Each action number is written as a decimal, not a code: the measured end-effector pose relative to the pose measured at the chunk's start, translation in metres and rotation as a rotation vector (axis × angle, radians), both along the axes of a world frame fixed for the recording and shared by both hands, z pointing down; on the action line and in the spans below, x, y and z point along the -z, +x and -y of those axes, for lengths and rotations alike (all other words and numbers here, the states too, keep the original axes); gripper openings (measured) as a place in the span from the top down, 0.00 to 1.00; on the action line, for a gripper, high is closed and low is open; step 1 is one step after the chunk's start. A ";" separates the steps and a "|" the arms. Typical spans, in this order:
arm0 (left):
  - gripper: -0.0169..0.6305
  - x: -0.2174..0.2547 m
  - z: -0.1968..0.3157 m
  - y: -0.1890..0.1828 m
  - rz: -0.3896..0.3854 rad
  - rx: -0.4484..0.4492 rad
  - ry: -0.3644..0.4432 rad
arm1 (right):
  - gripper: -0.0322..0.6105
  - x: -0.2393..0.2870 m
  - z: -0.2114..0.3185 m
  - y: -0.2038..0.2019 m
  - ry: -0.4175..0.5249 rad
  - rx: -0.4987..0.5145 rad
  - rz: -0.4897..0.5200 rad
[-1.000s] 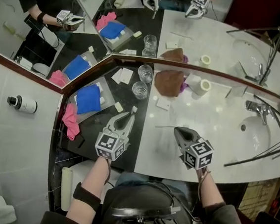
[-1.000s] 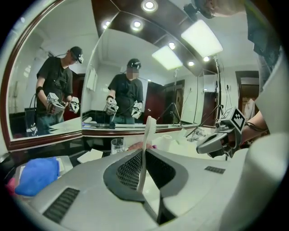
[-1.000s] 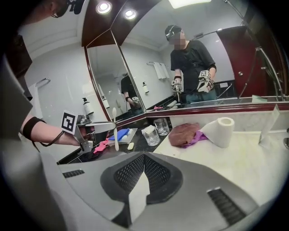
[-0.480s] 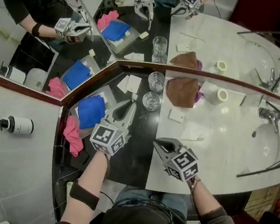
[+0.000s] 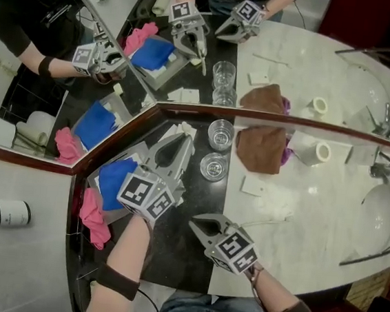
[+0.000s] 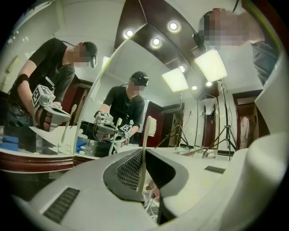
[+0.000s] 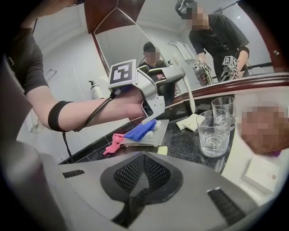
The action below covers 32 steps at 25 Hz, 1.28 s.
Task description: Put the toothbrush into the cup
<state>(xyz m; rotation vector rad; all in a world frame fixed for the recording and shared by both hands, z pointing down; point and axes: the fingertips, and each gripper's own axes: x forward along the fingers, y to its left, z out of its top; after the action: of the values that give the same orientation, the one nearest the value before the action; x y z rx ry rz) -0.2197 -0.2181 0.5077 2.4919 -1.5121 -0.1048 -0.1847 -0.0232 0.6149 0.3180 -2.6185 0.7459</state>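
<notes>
A white toothbrush (image 6: 145, 140) stands upright, bristles up, with my left gripper (image 6: 144, 155) shut on its handle. In the head view the left gripper (image 5: 180, 141) hovers over the black counter, just left of two clear glass cups (image 5: 213, 166), (image 5: 221, 134). From the right gripper view, the toothbrush handle (image 7: 189, 97) hangs below the left gripper's (image 7: 177, 73) tips, beside the near cup (image 7: 213, 134). My right gripper (image 5: 197, 223) is shut and empty, lower down near the counter's front edge, and its jaws (image 7: 142, 178) point at the cups.
A tray with a blue cloth (image 5: 115, 175) and a pink cloth (image 5: 93, 211) lie left of my left hand. A brown cloth (image 5: 262, 146), a tape roll (image 5: 317, 153) and a small white pad (image 5: 253, 186) sit on the white counter. The mirror (image 5: 192, 54) stands behind, the sink (image 5: 381, 214) far right.
Both grippers have moved left, from the white counter side onto the black strip. The left one, still holding the toothbrush, has come up alongside the cups.
</notes>
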 end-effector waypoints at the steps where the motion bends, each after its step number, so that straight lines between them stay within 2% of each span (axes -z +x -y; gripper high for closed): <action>1: 0.93 0.000 0.006 0.001 -0.008 -0.008 0.010 | 0.92 -0.003 0.001 -0.004 0.000 0.004 0.000; 10: 0.93 0.001 0.048 0.015 -0.078 -0.060 0.067 | 0.92 -0.024 0.010 -0.029 -0.004 0.020 0.010; 18: 0.93 0.013 0.058 0.019 -0.113 -0.077 0.077 | 0.92 -0.033 0.013 -0.034 -0.019 0.020 0.014; 26: 0.93 -0.006 0.066 0.022 -0.132 -0.078 0.032 | 0.92 -0.034 0.016 -0.033 -0.027 0.018 0.014; 32: 0.93 -0.041 0.064 0.028 -0.074 -0.108 -0.038 | 0.92 -0.037 0.021 -0.030 -0.028 0.015 0.016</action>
<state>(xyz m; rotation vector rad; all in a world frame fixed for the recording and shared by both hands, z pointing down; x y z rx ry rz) -0.1913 -0.2824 0.5484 2.5046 -1.3363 -0.1479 -0.2149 -0.0443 0.6517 0.2849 -2.6197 0.7829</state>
